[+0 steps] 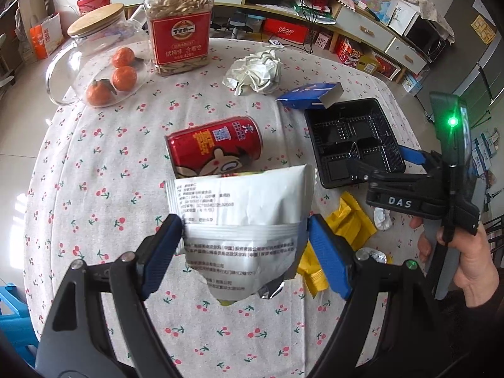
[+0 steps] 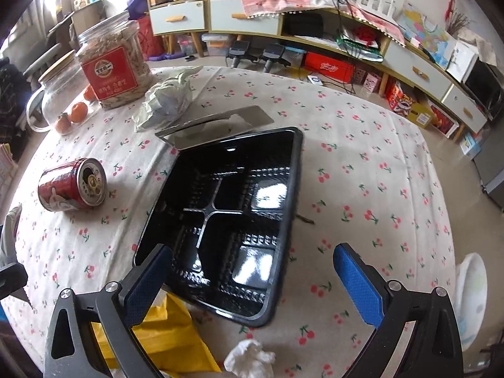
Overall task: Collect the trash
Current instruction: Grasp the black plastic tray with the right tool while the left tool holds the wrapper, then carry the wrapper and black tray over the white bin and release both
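My left gripper [image 1: 245,242] is shut on a white torn snack wrapper [image 1: 242,217] and holds it above the cherry-print tablecloth [image 1: 94,189]. Behind it lies a red drink can [image 1: 214,148] on its side, also in the right wrist view [image 2: 72,189]. A black compartment tray [image 1: 352,141] sits to the right; it also shows in the right wrist view [image 2: 226,220]. My right gripper [image 2: 252,271] is open and empty over the tray's near end. Yellow wrappers [image 1: 343,230] [image 2: 170,330], a small white tissue [image 2: 249,359] and a crumpled paper ball [image 1: 255,71] [image 2: 167,104] lie around.
A blue box [image 1: 308,94] lies behind the tray. A jar of snacks [image 1: 179,25], a glass jug [image 1: 94,60] and oranges [image 1: 124,77] stand at the far left. A white plate [image 2: 472,296] sits at the table's right edge. Shelves and boxes line the room behind.
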Demonstrator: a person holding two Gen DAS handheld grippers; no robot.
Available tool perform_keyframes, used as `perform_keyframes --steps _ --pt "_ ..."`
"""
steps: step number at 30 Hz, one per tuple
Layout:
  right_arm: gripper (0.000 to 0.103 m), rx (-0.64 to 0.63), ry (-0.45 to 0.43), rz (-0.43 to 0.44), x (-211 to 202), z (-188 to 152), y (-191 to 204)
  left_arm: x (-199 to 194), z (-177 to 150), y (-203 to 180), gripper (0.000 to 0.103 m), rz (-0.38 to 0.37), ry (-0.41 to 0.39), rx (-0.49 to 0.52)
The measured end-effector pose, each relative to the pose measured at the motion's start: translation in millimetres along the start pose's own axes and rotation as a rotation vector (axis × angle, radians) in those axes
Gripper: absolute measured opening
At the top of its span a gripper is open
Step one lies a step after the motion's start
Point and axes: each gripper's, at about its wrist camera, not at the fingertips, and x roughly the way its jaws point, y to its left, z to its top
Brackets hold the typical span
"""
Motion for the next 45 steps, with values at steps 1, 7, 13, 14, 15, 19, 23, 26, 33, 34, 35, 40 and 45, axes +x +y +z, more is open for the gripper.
perform_keyframes --steps 1,7,13,14,15,19,23,26,33,34,35,40,45 --pt "0.103 -0.003 0.001 0.003 1 0 1 0 0 0 0.082 0.002 -0.001 -0.002" --pt "0.072 -0.017 0.003 0.009 8 1 5 -2 2 2 0.082 0.006 -0.011 -0.017" --pt "0.059 -0.012 -0.03 0.014 -8 0 1 -7 5 -1 0.082 0.002 -0.028 -0.029" --pt "0.059 -0.017 -0.042 0.017 -13 0 0 -8 6 -3 0.082 0.001 -0.032 -0.029" --pt "0.059 -0.02 -0.054 0.017 -19 0 0 -8 6 -4 0.082 -0.001 -0.036 -0.029" --pt "0.059 -0.009 -0.085 0.014 -37 -3 -10 -8 8 -12 0.082 -0.007 -0.045 -0.028" --pt "0.059 0.021 -0.104 0.007 -52 -6 -29 -7 9 -24 0.082 -0.01 -0.051 -0.008" --pt "0.059 0.051 -0.117 0.006 -64 -10 -46 -5 10 -34 0.082 -0.015 -0.052 0.005" --pt "0.059 0.135 -0.147 -0.023 -94 -26 -96 -1 10 -68 0.082 -0.029 -0.066 0.065" --pt "0.059 0.15 -0.149 -0.029 -98 -30 -104 0 10 -74 0.082 -0.033 -0.064 0.074" --pt "0.059 0.162 -0.151 -0.033 -101 -32 -111 2 10 -81 0.082 -0.036 -0.061 0.085" --pt "0.059 0.252 -0.161 -0.074 -119 -53 -162 7 11 -119 0.082 -0.038 -0.058 0.172" --pt "0.059 0.359 -0.151 -0.115 -130 -81 -218 13 13 -162 0.082 -0.068 -0.056 0.229"
